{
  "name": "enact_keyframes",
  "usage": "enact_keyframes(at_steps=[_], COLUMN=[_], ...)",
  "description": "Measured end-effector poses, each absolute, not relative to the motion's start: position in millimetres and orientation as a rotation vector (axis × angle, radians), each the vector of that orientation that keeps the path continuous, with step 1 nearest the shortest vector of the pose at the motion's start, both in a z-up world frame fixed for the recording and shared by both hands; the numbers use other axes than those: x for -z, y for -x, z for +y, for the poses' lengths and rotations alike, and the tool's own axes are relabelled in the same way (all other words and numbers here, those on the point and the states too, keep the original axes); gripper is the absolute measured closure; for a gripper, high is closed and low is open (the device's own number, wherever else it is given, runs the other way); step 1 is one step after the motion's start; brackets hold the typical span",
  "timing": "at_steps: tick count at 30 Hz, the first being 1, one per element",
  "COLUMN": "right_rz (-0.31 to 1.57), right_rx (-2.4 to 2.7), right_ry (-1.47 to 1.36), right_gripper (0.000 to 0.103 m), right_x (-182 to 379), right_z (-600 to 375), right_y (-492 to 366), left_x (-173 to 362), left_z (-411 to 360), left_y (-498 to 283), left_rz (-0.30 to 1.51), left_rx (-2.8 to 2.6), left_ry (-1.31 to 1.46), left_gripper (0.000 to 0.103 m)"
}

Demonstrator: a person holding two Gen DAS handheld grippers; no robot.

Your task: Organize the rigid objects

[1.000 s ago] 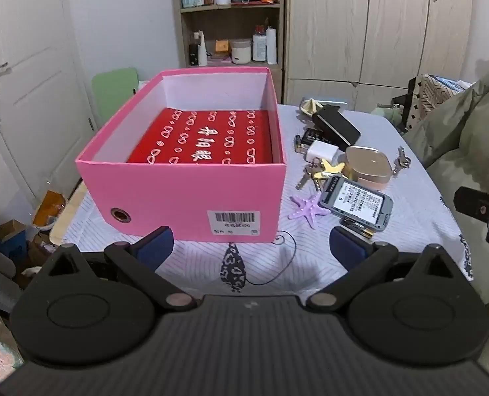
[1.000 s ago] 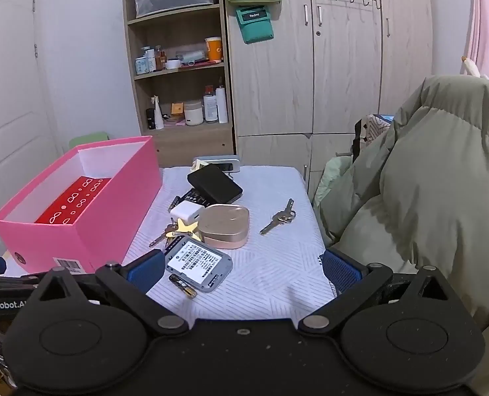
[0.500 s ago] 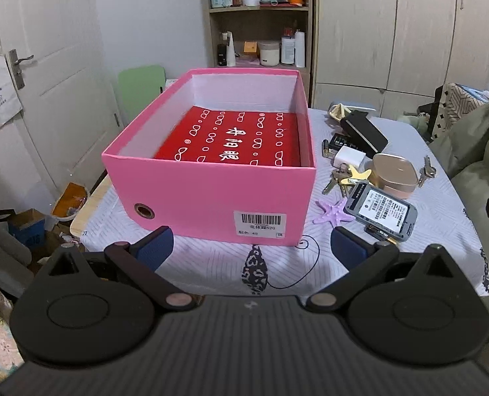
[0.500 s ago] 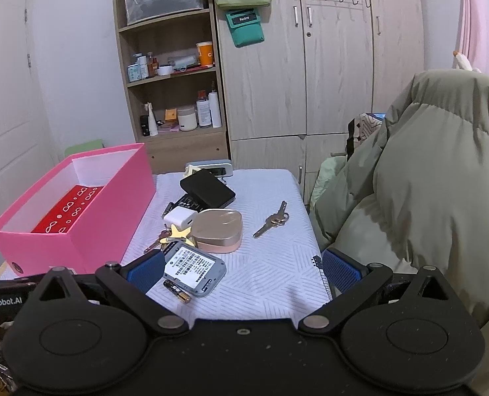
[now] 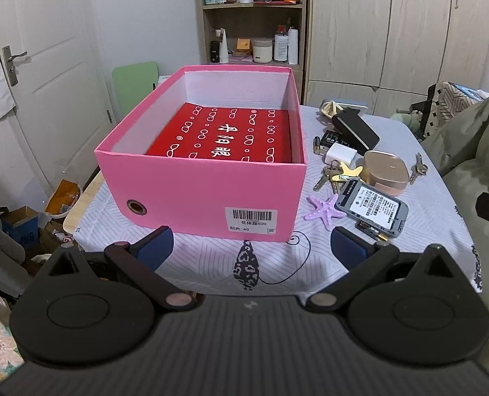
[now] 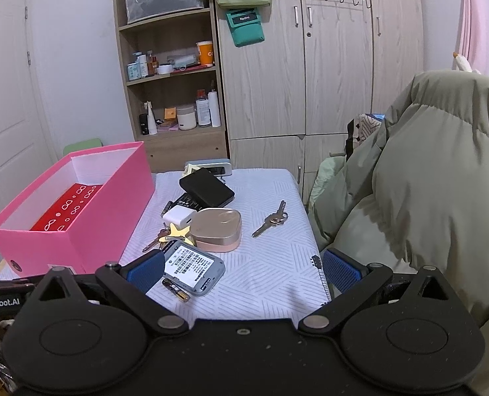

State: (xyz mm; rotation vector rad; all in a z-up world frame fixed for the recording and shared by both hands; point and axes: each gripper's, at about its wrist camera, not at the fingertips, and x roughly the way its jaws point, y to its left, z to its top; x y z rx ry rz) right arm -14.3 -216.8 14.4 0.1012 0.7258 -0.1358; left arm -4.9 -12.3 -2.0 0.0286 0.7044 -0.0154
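A pink box (image 5: pixel 204 194) (image 6: pixel 79 231) stands on the table's left half with a flat red package (image 5: pixel 231 135) inside. Right of it lie a purple starfish (image 5: pixel 323 209), a grey battery pack with a white label (image 5: pixel 373 206) (image 6: pixel 191 265), a gold oval case (image 5: pixel 386 171) (image 6: pixel 216 229), a white charger (image 6: pixel 178 216), a gold star with keys (image 6: pixel 175 234), a black wallet (image 6: pixel 206 191) and a separate key bunch (image 6: pixel 270 221). My left gripper (image 5: pixel 251 250) hangs open before the box's front wall. My right gripper (image 6: pixel 242 270) is open at the table's near edge, its left fingertip (image 6: pixel 145 269) beside the battery pack.
A patterned white cloth (image 6: pixel 277 270) covers the table. An olive padded jacket (image 6: pixel 426 198) crowds the right edge. Behind stand a shelf unit with bottles (image 6: pixel 175 105) and wooden wardrobes (image 6: pixel 310 82). A green chair (image 5: pixel 135 82) and a white door (image 5: pixel 39 66) are on the left.
Both cameras have pulled back and risen slightly, so the box and objects look smaller and farther. Nothing on the table has moved, and both grippers stayed open.
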Motion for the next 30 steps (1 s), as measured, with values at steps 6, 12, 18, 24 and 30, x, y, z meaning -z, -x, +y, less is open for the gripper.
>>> enact_keyframes(at_steps=[6,12,18,24,30], right_rz=[0.728,0.732,0.734,0.741,0.744], right_rx=[0.134,0.133,0.133,0.127,0.124], right_ry=[-0.093,-0.087,-0.083,-0.077,-0.069], right_gripper=[0.000,0.000,0.000,0.000,0.000], right_x=[-13.4,-12.7,-11.9,-9.1,-8.1], right_z=[-214.2,-213.8,-213.5,-212.5,-210.1], right_y=[13.9,13.8,14.0,12.7,12.1], left_x=[0.6,0.3,-2.0,-6.6,-3.8], left_z=[-13.9,-15.0,-14.1,-13.5,-15.0], left_y=[7.4,7.5,9.4,13.5,12.3], left_rz=[0.701,0.694,0.689,0.672,0.683], left_rx=[0.019,0.011,0.019,0.024,0.027], left_ry=[-0.034,-0.039,-0.041,-0.046,-0.051], left_gripper=[0.000,0.000,0.000,0.000,0.000])
